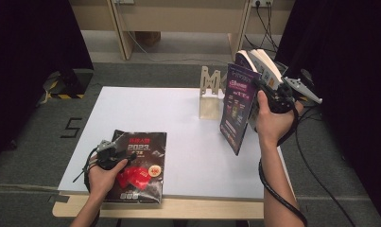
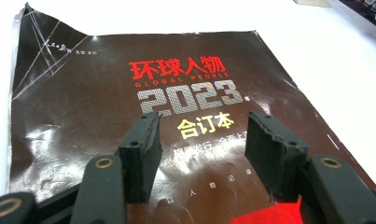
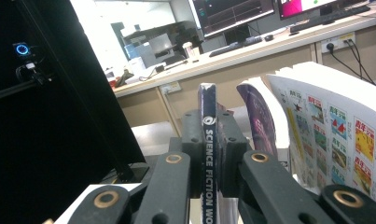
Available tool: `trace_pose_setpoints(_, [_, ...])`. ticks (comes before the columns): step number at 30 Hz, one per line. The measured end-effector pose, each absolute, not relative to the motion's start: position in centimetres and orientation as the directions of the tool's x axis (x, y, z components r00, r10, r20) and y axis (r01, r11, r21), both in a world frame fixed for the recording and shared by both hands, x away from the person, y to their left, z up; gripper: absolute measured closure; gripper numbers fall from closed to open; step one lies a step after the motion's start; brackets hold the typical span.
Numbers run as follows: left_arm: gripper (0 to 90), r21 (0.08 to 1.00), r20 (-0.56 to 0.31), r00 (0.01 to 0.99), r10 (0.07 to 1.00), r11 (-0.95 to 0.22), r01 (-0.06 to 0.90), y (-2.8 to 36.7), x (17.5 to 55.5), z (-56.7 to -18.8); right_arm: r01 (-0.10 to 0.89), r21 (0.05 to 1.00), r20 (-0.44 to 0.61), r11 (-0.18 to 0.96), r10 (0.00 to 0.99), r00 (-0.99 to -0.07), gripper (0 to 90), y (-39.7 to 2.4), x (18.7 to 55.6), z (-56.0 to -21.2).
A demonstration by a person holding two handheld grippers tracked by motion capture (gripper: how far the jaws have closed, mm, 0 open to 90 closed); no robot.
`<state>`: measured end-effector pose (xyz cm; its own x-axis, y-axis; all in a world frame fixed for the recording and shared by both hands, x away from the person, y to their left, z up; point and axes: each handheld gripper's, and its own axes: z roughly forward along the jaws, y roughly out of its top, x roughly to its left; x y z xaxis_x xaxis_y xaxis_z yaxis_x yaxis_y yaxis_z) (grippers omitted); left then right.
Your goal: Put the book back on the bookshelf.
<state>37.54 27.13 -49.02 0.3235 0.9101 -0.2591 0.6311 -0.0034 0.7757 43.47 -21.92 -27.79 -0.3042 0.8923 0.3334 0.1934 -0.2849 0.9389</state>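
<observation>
The purple magazine (image 1: 238,106) is held upright in the air over the right edge of the white table (image 1: 188,142), its cover hanging down and its pages fanned open at the top. The right gripper (image 1: 266,90) is clamped on its spine; in the right gripper view the jaws press flat on both sides of the spine (image 3: 208,140). The right hand (image 1: 273,120) is raised, forearm rising from the bottom edge, wrist bent toward the table. Just left of the magazine stands a wooden rack (image 1: 211,97).

Near the front left corner lies a dark magazine (image 1: 138,165), flat. The left hand (image 1: 105,175) rests low over it, and the left gripper (image 2: 202,140) hovers with its jaws apart above the cover.
</observation>
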Motion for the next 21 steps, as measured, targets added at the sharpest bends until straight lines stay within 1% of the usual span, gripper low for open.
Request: trace_pose_setpoints(21, [44.6,0.775,-0.260,0.323,0.910,-0.003,0.632,27.2,37.5,-49.1,0.172,0.952,0.295,-0.254,0.912,-0.284,84.9,-21.4,44.7,-27.6])
